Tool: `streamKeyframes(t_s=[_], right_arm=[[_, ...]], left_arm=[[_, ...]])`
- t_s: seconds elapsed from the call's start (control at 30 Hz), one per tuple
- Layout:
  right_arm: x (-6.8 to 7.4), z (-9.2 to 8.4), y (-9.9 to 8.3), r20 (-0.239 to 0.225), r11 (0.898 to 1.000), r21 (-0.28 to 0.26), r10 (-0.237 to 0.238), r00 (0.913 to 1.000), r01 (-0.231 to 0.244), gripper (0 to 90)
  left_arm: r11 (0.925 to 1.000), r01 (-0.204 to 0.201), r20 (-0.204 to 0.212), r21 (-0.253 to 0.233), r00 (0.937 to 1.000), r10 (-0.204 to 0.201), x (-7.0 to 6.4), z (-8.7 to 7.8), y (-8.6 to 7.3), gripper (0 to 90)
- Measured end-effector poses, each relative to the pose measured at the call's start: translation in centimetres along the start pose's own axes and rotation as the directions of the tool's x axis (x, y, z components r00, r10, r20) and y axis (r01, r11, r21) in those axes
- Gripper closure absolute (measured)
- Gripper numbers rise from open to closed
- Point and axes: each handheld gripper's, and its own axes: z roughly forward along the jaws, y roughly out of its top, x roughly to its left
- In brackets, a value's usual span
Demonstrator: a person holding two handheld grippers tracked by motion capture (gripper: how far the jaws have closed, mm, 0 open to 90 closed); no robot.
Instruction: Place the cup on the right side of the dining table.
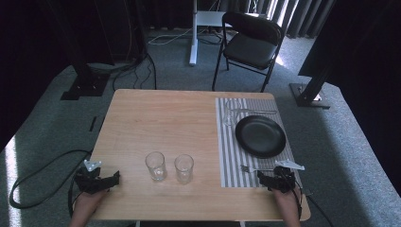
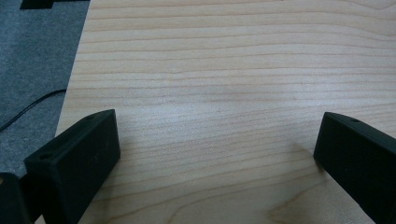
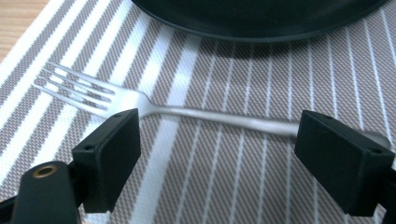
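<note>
**Fork lies crosswise ahead of the right fingers**

In the right gripper view, the fork point(image 3: 154, 109) rests on the striped placemat point(image 3: 224, 163), long axis running left to right across the frame, tines at upper left, handle passing toward the right finger. The right gripper point(image 3: 217, 158) stands wide open, holding nothing, straddling the handle; contact appears absent, though the far end is hidden. The black plate point(image 3: 261, 18) sits beyond. The left gripper point(image 2: 217, 158) is open over bare tabletop point(image 2: 210, 70), well apart from the fork. The right hand is nearer.
</note>
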Motion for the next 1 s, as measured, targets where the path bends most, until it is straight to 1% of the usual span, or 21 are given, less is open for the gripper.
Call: streamKeyframes(t_s=[0.1,0.2,0.23,0.37,0.4,0.47,0.53,0.57,0.6,0.67,0.73,0.77,0.8,1.0], right_arm=[[-0.5,-0.5,-0.8,0.010,1.000,-0.004,0.017,0.9998,-0.017,13.1],[-0.7,-0.5,-0.9,0.016,1.000,-0.004,0.020,0.9997,-0.020,13.1],[-1.4,-0.8,-1.4,0.029,0.999,-0.012,0.046,0.9985,-0.045,13.1],[-1.6,-0.9,-1.6,0.042,0.999,-0.014,0.049,0.9979,-0.048,12.9],[-2.1,-1.0,-2.0,0.067,0.998,-0.017,0.057,0.9961,-0.056,12.6],[-2.3,-1.1,-2.1,0.075,0.998,-0.024,0.065,0.9951,-0.063,12.6],[-2.5,-1.2,-2.2,0.097,0.997,-0.027,0.070,0.9928,-0.068,12.4],[-2.5,-1.2,-2.2,0.097,0.997,-0.027,0.070,0.9928,-0.068,12.4],[-2.6,-1.2,-2.3,0.102,0.996,-0.036,0.081,0.9915,-0.078,12.2],[-2.5,-1.2,-2.4,0.111,0.997,-0.034,0.072,0.9912,-0.069,12.1],[-2.3,-1.1,-2.5,0.125,0.998,-0.036,0.048,0.9910,-0.044,11.7],[-2.3,-1.1,-2.5,0.125,0.998,-0.036,0.048,0.9910,-0.044,11.7],[-2.2,-1.0,-2.6,0.133,0.999,-0.035,0.036,0.9904,-0.032,11.6],[-2.1,-1.0,-2.7,0.143,0.999,-0.039,0.038,0.9890,-0.033,11.7]], left_arm=[[1.0000,0.000,0.000,0.000,1.0000,0.000,0.0,0.0,0.0,0.8],[1.0000,0.000,0.000,0.000,1.0000,0.000,0.0,0.0,0.0,0.7],[1.0000,0.000,0.000,0.000,1.0000,0.000,0.0,0.0,0.0,0.8],[1.0000,0.000,0.000,0.000,1.0000,0.000,0.0,0.0,0.0,0.7],[1.0000,0.000,0.000,0.000,1.0000,0.000,0.0,0.0,0.0,0.7],[1.0000,0.000,0.000,0.000,1.0000,0.000,0.0,0.0,0.0,0.8],[1.0000,0.000,0.000,0.000,1.0000,0.000,0.0,0.0,0.0,0.7],[1.0000,0.000,0.000,0.000,1.0000,0.000,0.0,0.0,0.0,0.8],[1.0000,0.000,0.000,0.000,1.0000,0.000,0.0,0.0,0.0,0.8],[1.0000,0.000,0.000,0.000,1.0000,0.000,0.0,0.0,0.0,0.8],[1.0000,0.000,0.000,0.000,1.0000,0.000,0.0,0.0,0.0,0.8],[1.0000,0.000,0.000,0.000,1.0000,0.000,0.0,0.0,0.0,0.7],[1.0000,0.000,0.000,0.000,1.0000,0.000,0.0,0.0,0.0,0.7],[1.0000,0.000,0.000,0.000,1.0000,0.000,0.0,0.0,0.0,0.7]])
